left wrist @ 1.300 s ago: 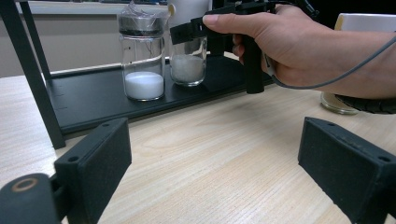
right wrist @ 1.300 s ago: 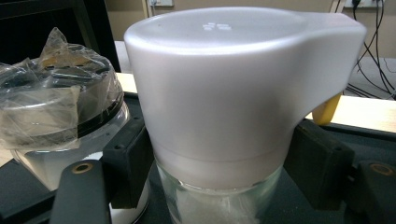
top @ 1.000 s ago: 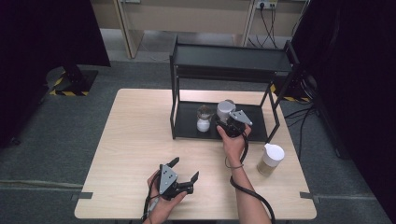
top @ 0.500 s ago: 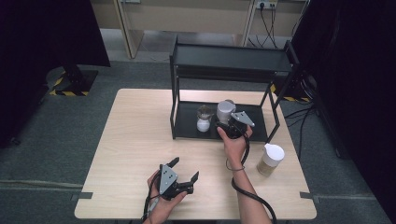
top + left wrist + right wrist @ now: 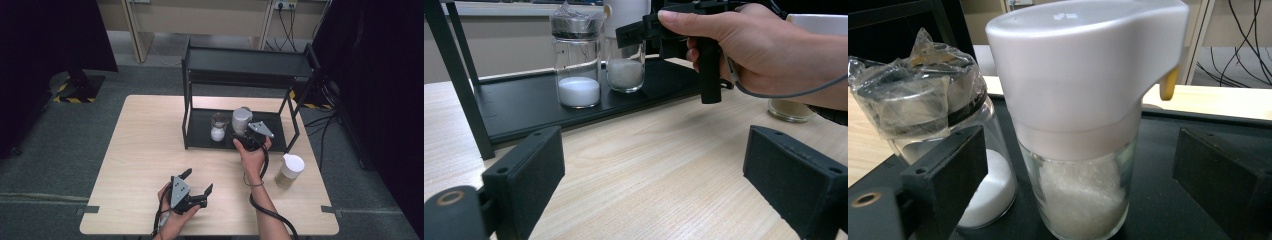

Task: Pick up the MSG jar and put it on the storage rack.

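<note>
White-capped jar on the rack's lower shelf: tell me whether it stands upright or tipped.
Upright. The white-capped jar stands on its base on the black shelf, cap on top, its white grains settled level at the bottom.

A light wood-grain tabletop [image 5: 145,150] is seen at the centre of the high view, set on a grey floor [image 5: 50,165]. A black two-tier rack [image 5: 247,62] is stood on the tabletop's upper right part. On the rack's lower shelf [image 5: 200,135], two glass jars are placed just beside each other: a film-wrapped jar [image 5: 217,127] at the left, holding white powder, and a white-capped jar [image 5: 241,120] at the right, holding white granules. A third jar [image 5: 289,170], white-lidded, is placed directly on the tabletop at the lower right, apart from the rack.
</note>
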`<action>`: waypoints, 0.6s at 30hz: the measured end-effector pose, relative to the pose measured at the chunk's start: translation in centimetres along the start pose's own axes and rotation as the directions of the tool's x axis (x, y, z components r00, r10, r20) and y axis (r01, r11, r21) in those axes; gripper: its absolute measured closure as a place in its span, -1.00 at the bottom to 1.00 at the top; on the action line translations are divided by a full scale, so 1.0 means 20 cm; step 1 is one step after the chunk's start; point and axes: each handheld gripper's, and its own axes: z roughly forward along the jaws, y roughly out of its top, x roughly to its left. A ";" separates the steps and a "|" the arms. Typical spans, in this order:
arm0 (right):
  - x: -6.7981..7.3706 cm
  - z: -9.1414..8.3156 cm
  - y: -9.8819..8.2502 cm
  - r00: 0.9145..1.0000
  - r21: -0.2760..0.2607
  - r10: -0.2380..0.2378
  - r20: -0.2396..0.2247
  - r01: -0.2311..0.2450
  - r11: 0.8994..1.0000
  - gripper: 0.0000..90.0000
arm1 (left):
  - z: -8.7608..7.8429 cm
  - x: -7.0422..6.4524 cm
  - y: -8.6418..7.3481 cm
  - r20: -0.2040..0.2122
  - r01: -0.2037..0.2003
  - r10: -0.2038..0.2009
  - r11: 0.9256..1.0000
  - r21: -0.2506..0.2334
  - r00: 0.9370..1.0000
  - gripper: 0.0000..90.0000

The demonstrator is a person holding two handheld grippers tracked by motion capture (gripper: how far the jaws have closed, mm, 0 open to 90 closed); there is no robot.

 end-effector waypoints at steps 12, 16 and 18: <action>0.00 -0.03 -0.02 1.000 0.001 -0.002 -0.006 0.002 1.000 -0.88 | 0.00 0.00 0.00 -0.001 0.002 -0.002 1.000 0.000 1.000 -0.80; 0.01 -0.05 -0.02 1.000 -0.003 -0.003 -0.008 0.003 1.000 -0.89 | 0.00 0.00 0.00 0.000 0.002 -0.002 1.000 0.000 1.000 -0.80; 0.01 -0.06 -0.02 1.000 -0.004 -0.003 -0.008 0.003 1.000 -0.90 | 0.00 0.00 0.00 0.000 0.002 -0.002 1.000 0.001 1.000 -0.80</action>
